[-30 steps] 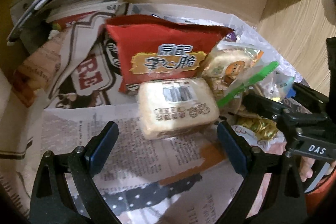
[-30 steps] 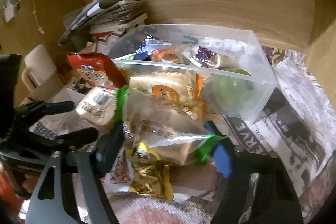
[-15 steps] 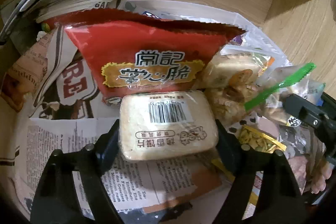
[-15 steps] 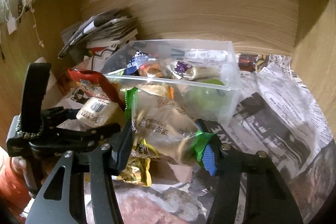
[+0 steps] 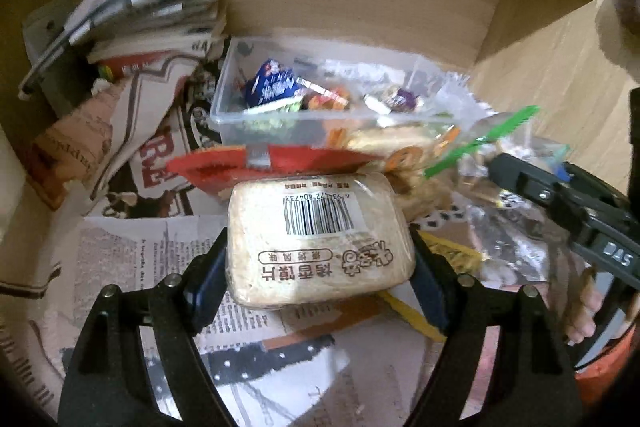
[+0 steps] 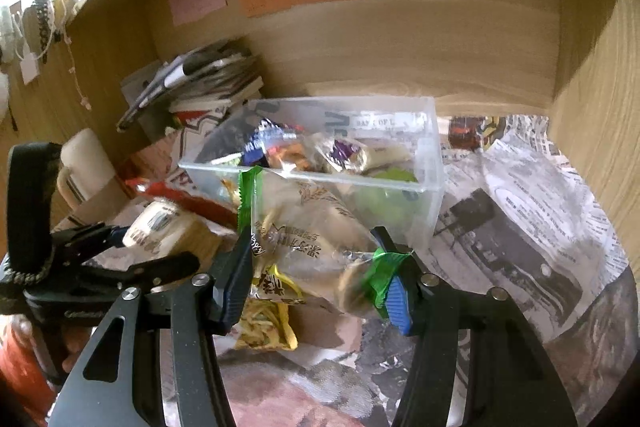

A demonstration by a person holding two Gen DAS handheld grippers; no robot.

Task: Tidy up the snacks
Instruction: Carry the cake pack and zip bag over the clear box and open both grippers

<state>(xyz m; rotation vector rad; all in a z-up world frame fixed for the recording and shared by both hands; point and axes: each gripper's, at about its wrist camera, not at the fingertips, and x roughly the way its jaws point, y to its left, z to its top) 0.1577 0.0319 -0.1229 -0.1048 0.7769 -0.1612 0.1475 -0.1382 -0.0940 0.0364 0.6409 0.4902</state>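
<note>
Newspaper [image 5: 132,267] lines the floor of this wooden cubby, and we're deep in the loading step now. Our left gripper [image 5: 320,267] is clamped on the bread pack [image 5: 320,239], barcode up, pads pressing both short ends, and the pack looks clear of the paper. Across the way, our right gripper [image 6: 316,275] pinches the green-edged bag [image 6: 308,227], one pad on the clear film, the other against its crumpled green seal.

Both loads sit just short of the tub [image 6: 432,147], which stands at the back with small wrapped sweets already inside. A red packet [image 5: 224,167] lies between the bread pack and the tub's near wall, and a yellow packet [image 6: 268,323] is on the paper under the bag. From the right wrist camera we can't quite tell whether the bag's top is touching the tub's rim or only overlapping it in view.

So what's next? We'd say each load has to go up and over that near wall, then forward, before anything opens. The bread pack needs to clear the red packet first. The bag is floppy and may catch the rim, so it wants height. And with two grippers this near each other, one at a time looks the safer call.
</note>
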